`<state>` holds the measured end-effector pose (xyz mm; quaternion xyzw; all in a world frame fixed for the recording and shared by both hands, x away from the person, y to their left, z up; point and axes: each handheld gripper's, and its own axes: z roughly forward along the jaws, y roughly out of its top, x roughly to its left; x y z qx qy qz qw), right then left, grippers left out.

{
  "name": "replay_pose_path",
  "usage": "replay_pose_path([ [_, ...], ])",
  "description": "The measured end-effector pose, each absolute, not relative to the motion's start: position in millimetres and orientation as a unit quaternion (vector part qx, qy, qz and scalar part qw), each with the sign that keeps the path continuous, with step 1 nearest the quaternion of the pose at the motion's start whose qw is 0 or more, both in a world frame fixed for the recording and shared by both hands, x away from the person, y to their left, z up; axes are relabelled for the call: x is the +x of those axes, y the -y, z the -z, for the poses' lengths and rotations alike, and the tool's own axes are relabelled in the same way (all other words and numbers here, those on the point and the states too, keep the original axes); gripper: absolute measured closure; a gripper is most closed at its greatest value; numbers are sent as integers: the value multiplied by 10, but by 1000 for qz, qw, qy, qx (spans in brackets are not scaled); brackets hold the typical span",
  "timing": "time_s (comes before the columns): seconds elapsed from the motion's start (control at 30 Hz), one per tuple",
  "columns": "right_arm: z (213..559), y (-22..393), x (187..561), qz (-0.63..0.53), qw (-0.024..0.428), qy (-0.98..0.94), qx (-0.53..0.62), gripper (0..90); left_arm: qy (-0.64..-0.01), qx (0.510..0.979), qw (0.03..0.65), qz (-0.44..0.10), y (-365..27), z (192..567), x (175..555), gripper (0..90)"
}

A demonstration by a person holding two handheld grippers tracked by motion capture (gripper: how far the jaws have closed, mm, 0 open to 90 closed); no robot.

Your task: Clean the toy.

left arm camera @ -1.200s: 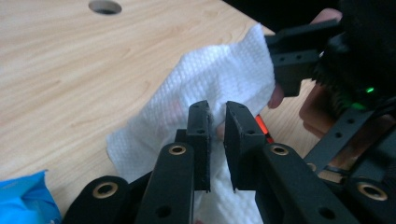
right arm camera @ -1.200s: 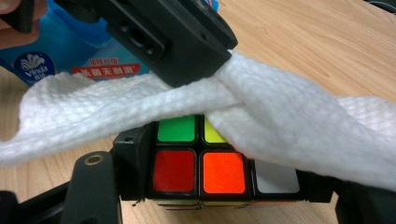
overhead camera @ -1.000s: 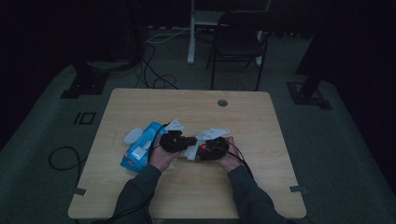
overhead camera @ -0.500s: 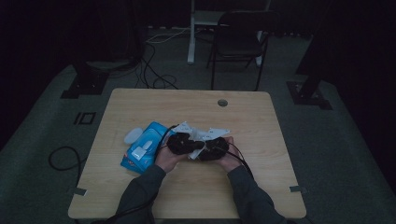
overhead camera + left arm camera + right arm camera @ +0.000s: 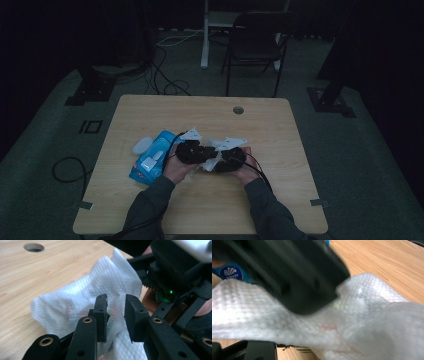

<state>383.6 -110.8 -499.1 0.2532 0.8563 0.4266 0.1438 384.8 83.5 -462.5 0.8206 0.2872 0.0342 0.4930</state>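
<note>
Two hand-held grippers meet over the middle of the tabletop [image 5: 280, 125], and between them I have a white paper towel [image 5: 82, 300], embossed, crumpled and faintly stained pink in places. It hangs bunched just above the wood, near my edge of the tabletop, with a blue tissue pack [image 5: 152, 162] lying to its left.

My left hand-held gripper [image 5: 116, 307] has just been opening: its jaws stand apart with a clear gap, and the towel sits behind and partly between them, but the pads are not pressing on it. My right hand-held gripper [image 5: 231, 159] reads as closed; in the right gripper view the towel drapes straight across its front, so I judge it is pinching a fold, though the pads themselves are hidden under the paper and behind the blurred body of the other tool.

As for handling, I expect the towel to weigh almost nothing, to be limp and to keep no shape of its own. It will tear if the two grips pull hard against each other, more so if damp. I would take hold at a gathered fold or doubled edge instead of a single ply, and bite deep enough that it cannot slide out.
</note>
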Motion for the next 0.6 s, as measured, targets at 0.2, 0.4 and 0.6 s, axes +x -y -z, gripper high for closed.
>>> replay_pose_path([
  [0.2,4987,1109,3831,-429,144,-855,253,337,-301,821,481,-68,-902,4616,3877,679],
  [0.4,4973,1102,3834,-428,146,-856,252,338,-299,823,479,-63,-893,4710,3888,608],
  [0.6,4983,1107,3836,-425,147,-856,253,338,-289,824,482,-68,-865,4724,3879,570],
])
